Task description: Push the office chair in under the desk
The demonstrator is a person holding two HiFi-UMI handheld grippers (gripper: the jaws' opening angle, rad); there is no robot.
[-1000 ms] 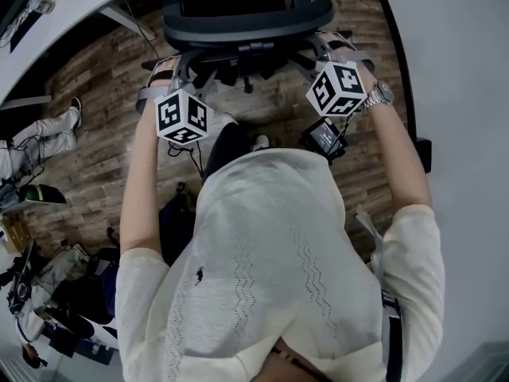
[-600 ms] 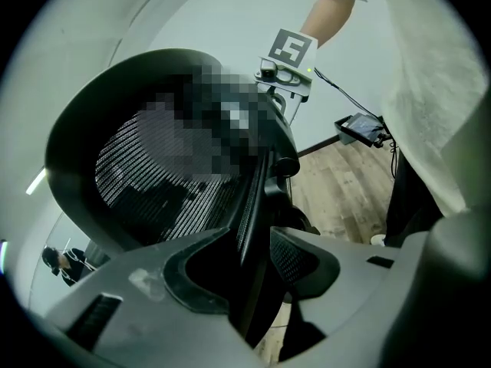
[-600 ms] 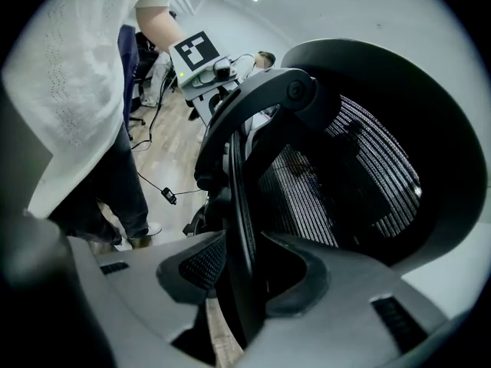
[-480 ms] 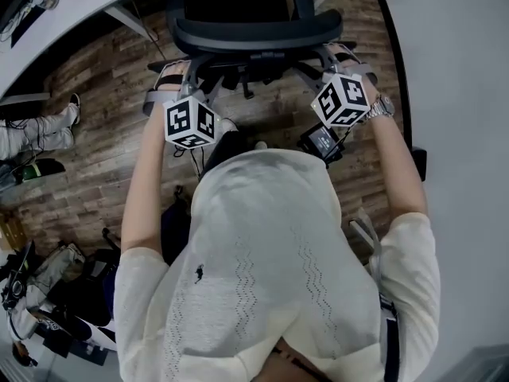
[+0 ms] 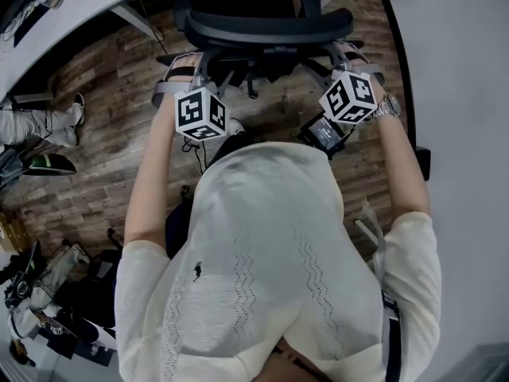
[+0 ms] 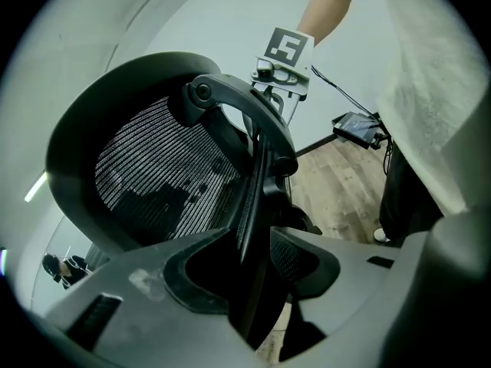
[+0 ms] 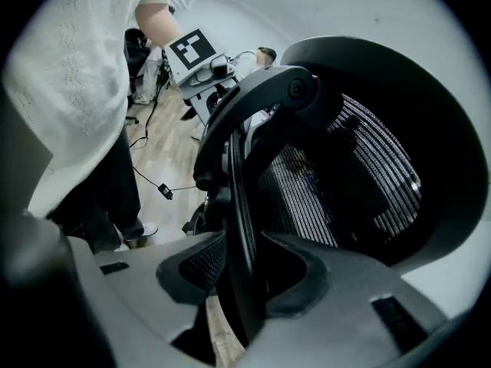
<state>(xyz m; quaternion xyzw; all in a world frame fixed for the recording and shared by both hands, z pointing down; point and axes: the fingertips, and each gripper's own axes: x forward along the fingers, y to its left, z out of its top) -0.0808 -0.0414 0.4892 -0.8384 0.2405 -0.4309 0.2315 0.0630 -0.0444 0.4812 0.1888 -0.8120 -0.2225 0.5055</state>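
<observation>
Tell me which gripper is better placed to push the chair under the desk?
Neither alone: the left gripper and right gripper each have jaws closed on one side edge of the office chair's backrest, level with each other. Pushing with both should keep it straight.

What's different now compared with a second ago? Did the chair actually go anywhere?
The office chair has slid a little toward the right in the head view, and the left gripper and right gripper went with it. Unchanged: both stay clamped on its back edge, and the floor clutter lies as before.
</observation>
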